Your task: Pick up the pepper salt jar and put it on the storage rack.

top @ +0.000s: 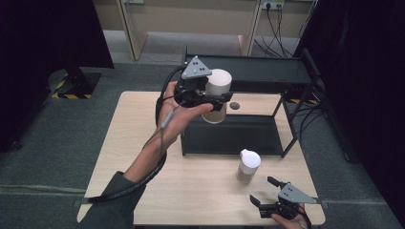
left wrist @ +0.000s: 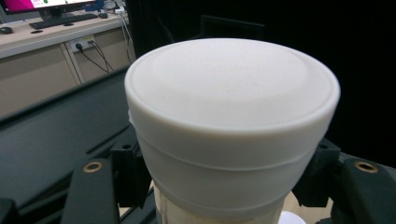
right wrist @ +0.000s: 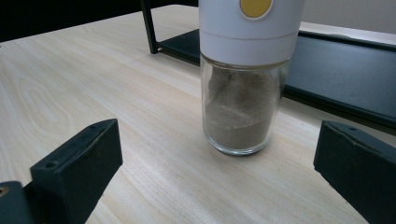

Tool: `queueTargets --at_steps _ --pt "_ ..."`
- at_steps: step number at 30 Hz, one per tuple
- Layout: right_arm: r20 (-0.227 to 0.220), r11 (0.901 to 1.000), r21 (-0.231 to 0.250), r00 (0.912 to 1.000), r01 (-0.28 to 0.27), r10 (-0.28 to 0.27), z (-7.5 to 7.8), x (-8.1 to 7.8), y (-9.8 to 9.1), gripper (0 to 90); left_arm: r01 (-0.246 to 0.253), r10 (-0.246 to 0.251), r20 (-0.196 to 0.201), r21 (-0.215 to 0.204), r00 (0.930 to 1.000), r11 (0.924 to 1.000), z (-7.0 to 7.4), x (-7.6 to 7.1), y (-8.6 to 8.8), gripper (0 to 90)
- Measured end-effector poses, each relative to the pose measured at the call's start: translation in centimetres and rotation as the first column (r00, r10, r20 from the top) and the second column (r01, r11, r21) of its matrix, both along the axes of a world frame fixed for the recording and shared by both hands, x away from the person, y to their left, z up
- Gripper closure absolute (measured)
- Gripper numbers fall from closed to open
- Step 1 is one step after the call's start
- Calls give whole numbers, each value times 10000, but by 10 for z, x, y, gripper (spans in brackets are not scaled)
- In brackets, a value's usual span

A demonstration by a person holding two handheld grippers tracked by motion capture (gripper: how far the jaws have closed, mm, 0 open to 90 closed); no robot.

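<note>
Above the black shelf rack point(top: 248, 71), the left gripper point(top: 215, 99) is clamping a white-lidded jar point(top: 217, 93), probably placing it there. Before the rack, the right gripper point(top: 266, 192) is waiting wide open beside the spice jar point(top: 248, 166), not yet moved.

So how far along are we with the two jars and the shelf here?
Nothing is shelved yet. The left gripper holds a white-lidded jar in the air by the black shelf. The second jar stands on the table, with the right gripper open beside it.
</note>
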State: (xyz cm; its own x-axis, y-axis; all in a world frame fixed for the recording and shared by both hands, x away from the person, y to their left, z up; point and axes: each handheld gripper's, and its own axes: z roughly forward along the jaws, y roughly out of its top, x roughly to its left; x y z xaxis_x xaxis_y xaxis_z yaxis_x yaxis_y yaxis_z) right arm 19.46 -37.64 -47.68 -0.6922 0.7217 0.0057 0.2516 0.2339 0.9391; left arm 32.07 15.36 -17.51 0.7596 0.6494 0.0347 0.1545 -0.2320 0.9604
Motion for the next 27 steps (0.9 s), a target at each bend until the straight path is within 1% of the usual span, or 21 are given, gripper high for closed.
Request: queueTargets --at_steps 6,11,14,15,19,27 --pt "12 10000 29 10000 1 -1 0 0 0 16 -125 124 -73 -91 9999 9999 14 7 -1 345" --pt "26 10000 45 10000 -9 9 0 0 -1 16 -306 306 -7 53 9995 9995 25 11 -6 346" --pt "40 10000 55 10000 -4 3 0 0 -1 16 -507 507 -124 -59 9986 9987 31 17 -7 346" --pt "40 10000 57 10000 -4 4 0 0 -1 16 -562 562 -133 -55 9983 9984 33 19 -8 346" --pt "40 10000 79 10000 -5 5 0 0 -2 16 -739 734 -161 -273 9972 9969 38 24 -8 346" --pt "52 10000 78 10000 -17 17 0 0 -2 16 -1355 1351 -178 -264 9907 9904 48 33 -15 346"
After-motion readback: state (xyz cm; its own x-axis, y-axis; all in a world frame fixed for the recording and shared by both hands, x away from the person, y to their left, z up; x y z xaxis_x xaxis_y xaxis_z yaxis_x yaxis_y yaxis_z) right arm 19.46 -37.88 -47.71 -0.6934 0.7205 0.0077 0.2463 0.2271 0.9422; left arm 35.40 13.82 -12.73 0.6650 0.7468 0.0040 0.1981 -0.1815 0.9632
